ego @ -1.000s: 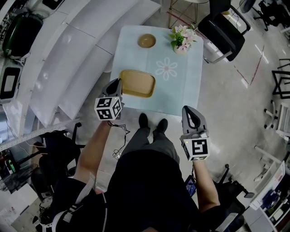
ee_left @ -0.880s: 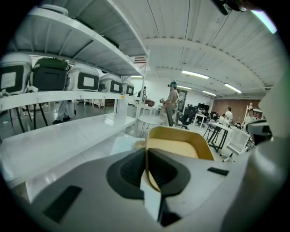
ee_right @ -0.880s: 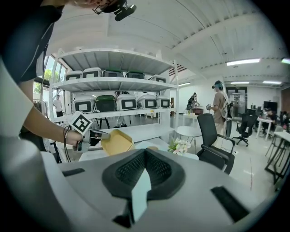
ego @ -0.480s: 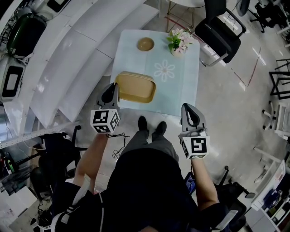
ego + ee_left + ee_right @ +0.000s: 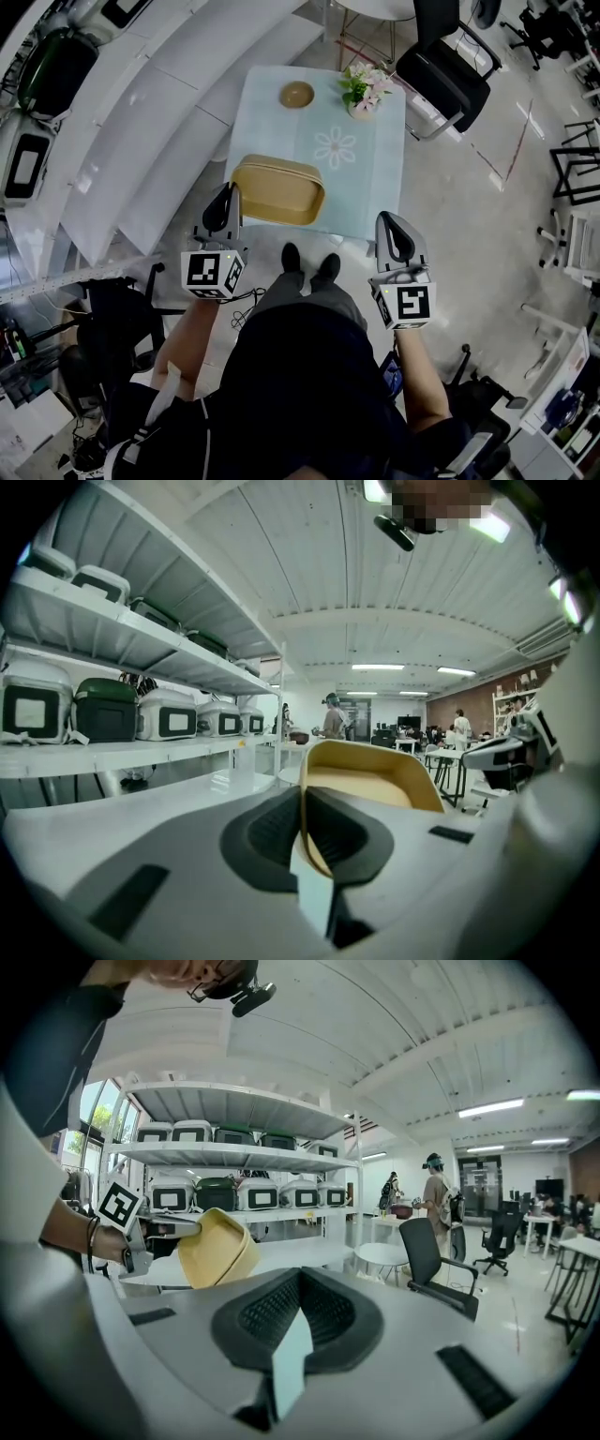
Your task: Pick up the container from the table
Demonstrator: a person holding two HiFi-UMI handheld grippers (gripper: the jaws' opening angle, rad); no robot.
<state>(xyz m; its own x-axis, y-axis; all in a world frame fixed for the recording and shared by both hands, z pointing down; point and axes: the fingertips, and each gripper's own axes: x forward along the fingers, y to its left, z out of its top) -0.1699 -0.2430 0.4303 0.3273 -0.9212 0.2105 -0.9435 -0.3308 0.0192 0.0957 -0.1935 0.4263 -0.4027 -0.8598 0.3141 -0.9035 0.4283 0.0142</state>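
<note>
We've got left tongs (image 5: 229, 193) pinched on container (image 5: 278, 190) rim, container hanging above tabletop (image 5: 375, 178) near edge. Right tongs (image 5: 394, 225) closed, empty (spare support). We hold level, grip firm.

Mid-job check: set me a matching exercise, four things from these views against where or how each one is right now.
Things:
1. container
2. small bowl
3. flower pot
4. right gripper

States:
A. at the far right corner of the table
B. jaws together, nothing between them
C. rim pinched in the left gripper, tilted, clear of the table
D. on the table's far edge, left of the middle

Pairs: 1-C, 2-D, 3-A, 4-B
</note>
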